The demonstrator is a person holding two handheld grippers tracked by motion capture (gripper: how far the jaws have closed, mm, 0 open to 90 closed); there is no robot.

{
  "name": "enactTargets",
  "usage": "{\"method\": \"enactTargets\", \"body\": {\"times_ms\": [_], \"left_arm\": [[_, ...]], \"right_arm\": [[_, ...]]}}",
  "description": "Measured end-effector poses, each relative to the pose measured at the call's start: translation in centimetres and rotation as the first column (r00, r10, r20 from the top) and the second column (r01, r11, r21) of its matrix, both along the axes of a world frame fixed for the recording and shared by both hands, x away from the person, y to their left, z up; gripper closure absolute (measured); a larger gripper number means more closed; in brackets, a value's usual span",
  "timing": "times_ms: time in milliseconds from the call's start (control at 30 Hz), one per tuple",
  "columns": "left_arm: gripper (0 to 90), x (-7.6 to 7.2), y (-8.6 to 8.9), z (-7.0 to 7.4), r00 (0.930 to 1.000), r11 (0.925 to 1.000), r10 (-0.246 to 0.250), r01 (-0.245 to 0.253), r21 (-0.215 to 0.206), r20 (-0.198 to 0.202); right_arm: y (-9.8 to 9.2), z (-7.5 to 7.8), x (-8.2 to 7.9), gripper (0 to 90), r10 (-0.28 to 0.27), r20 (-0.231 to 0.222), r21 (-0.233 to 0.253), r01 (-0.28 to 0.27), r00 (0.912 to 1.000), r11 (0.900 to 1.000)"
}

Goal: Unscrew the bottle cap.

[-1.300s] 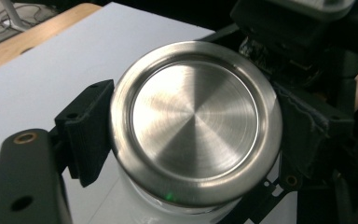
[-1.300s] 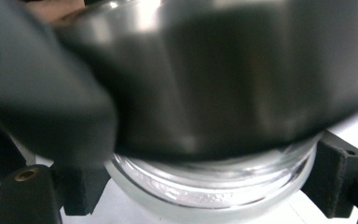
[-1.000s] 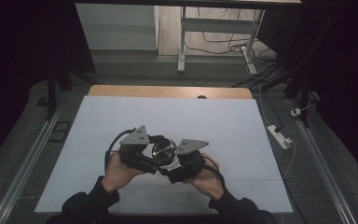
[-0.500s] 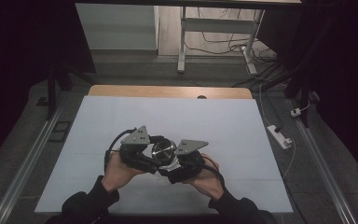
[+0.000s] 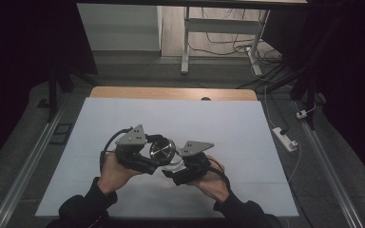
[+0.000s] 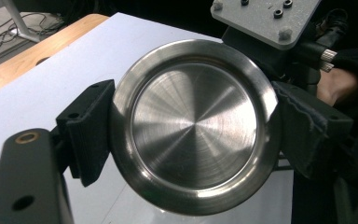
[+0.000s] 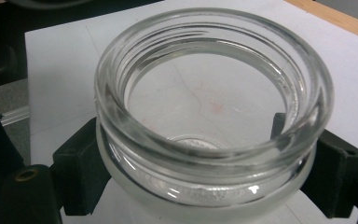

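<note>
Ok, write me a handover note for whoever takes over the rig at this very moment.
Left hand-held gripper: shut on the steel lid, jaws on opposite edges, held above the table.
Right hand-held gripper: shut on the glass jar below its threaded neck; the jar is open and looks empty.
Both are held close together over the white table.
Done: lid and jar are apart.
Left: probably joining lid and jar, or setting them down.

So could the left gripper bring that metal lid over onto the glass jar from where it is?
Probably yes. The left gripper grips the metal lid right beside the glass jar held by the right gripper; the jar's mouth is open, nothing between.
</note>
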State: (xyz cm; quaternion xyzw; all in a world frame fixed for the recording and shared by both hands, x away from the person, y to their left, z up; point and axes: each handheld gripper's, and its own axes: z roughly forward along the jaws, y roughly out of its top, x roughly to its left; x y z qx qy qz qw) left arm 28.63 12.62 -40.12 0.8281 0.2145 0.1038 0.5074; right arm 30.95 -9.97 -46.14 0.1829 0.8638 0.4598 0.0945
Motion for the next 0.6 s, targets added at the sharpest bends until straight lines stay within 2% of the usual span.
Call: {"method": "enactTargets", "body": {"times_ms": [267,600], "left_arm": [[20.0,-0.1,0.6,0.0,0.9999,0.9999,-0.009,0.009,0.007,-0.01],[19.9,-0.5,1.0,-0.7,0.9993,0.9996,-0.022,0.023,0.017,-0.031]], "right_arm": [[-0.8,0.2,0.6,15.3,-0.031,0.012,0.003,0.031,0.9994,1.0],[-1.8,0.4,1.7,15.3,-0.074,0.02,0.009,0.074,0.9971,0.997]]}}
